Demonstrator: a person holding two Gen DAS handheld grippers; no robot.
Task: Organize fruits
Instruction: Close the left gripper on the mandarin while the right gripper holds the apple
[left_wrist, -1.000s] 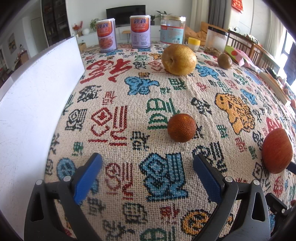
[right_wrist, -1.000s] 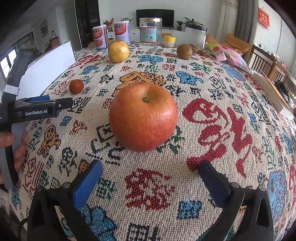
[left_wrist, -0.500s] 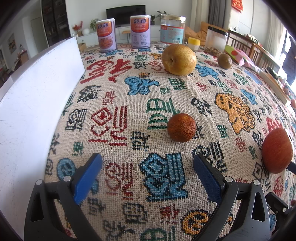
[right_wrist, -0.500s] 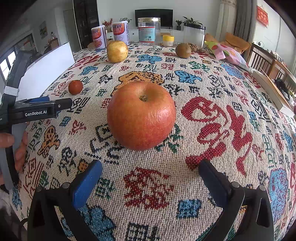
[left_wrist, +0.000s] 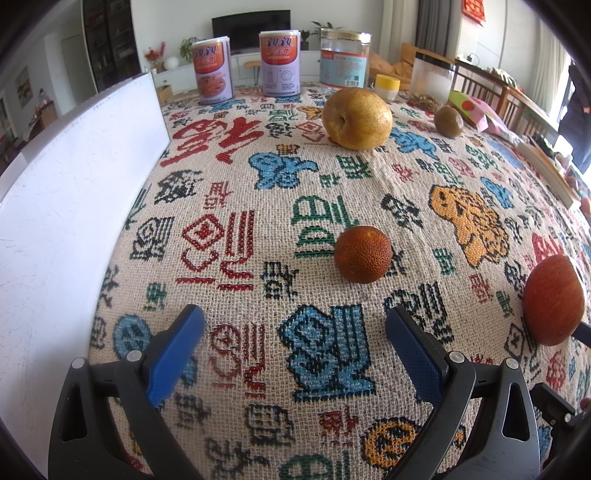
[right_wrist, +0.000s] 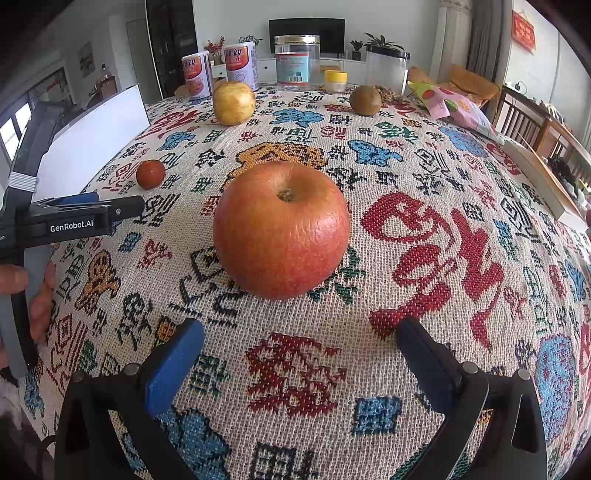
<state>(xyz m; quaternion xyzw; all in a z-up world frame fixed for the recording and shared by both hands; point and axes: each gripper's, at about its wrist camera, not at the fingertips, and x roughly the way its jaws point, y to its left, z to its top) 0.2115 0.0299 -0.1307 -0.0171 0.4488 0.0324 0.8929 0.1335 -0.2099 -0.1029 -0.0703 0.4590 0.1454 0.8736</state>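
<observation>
A red apple (right_wrist: 281, 229) sits on the patterned tablecloth just ahead of my open, empty right gripper (right_wrist: 299, 354); it also shows in the left wrist view (left_wrist: 553, 300). A small orange-brown scaly fruit (left_wrist: 362, 254) lies ahead and right of my open, empty left gripper (left_wrist: 293, 338), which shows from the side in the right wrist view (right_wrist: 90, 210). The small fruit also shows there (right_wrist: 150, 174). A yellow pear (left_wrist: 357, 118) (right_wrist: 233, 103) and a brown kiwi (left_wrist: 448, 122) (right_wrist: 365, 100) lie farther back.
A white board (left_wrist: 66, 206) lies along the table's left side. Two cans (left_wrist: 212, 70), a clear jar (left_wrist: 344, 59), a small yellow-lidded cup (left_wrist: 387, 87) and a plastic canister (left_wrist: 432, 79) stand at the far edge. A snack bag (right_wrist: 458, 107) lies at the right.
My right gripper has drawn back a little, so the apple sits slightly farther ahead. The left gripper has not moved.
</observation>
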